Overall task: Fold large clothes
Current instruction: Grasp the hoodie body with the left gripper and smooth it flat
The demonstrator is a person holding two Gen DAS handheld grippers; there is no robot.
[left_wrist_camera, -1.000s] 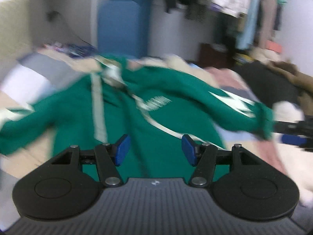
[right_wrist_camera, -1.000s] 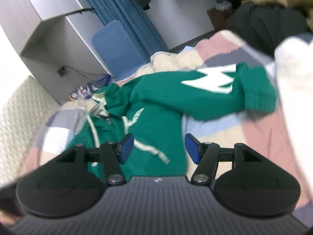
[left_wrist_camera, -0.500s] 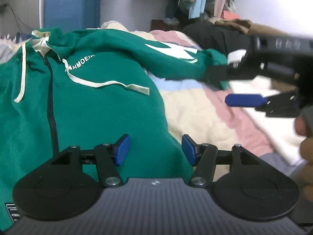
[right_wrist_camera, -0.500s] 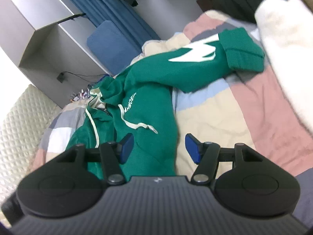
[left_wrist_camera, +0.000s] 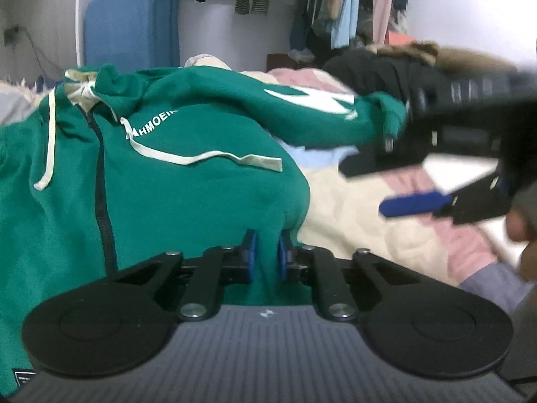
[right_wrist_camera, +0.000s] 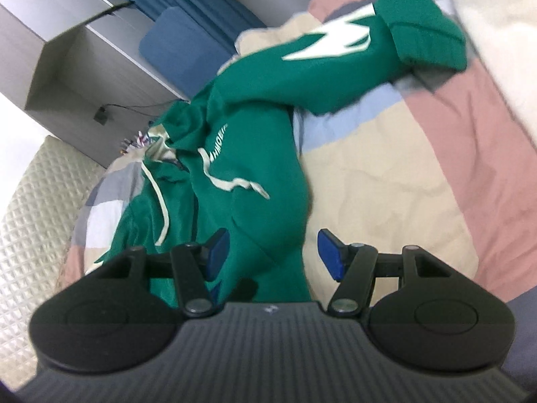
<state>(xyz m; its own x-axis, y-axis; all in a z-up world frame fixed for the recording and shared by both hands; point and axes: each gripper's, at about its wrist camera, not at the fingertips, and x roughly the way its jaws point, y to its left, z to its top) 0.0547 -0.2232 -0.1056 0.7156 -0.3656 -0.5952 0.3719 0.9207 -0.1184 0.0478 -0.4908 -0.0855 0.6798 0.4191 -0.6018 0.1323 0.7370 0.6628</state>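
Hoodie (left_wrist_camera: 201,181), green with a zip front and pale drawstrings, lies spread on the patchwork quilt (left_wrist_camera: 352,208) of a bed, and by the look of it the folding has barely begun. Nearest, at its lower hem by the quilt's near edge, the left gripper (left_wrist_camera: 266,255) has just been closing and now pinches a ridge of the green cloth between its blue pads. The right gripper (right_wrist_camera: 273,252) stands released, its jaws wide; in its own view the hoodie's side edge lies between them, but the pads do not press on it. Further out, the body is rumpled, not flat. Beyond that, one sleeve (right_wrist_camera: 386,43) with a white mark stretches toward the far right side of the quilt, unfolded. I judge that both sleeves and the body remain to be folded. No container shows; a rail of hanging clothes (left_wrist_camera: 335,3) stands behind the bed.
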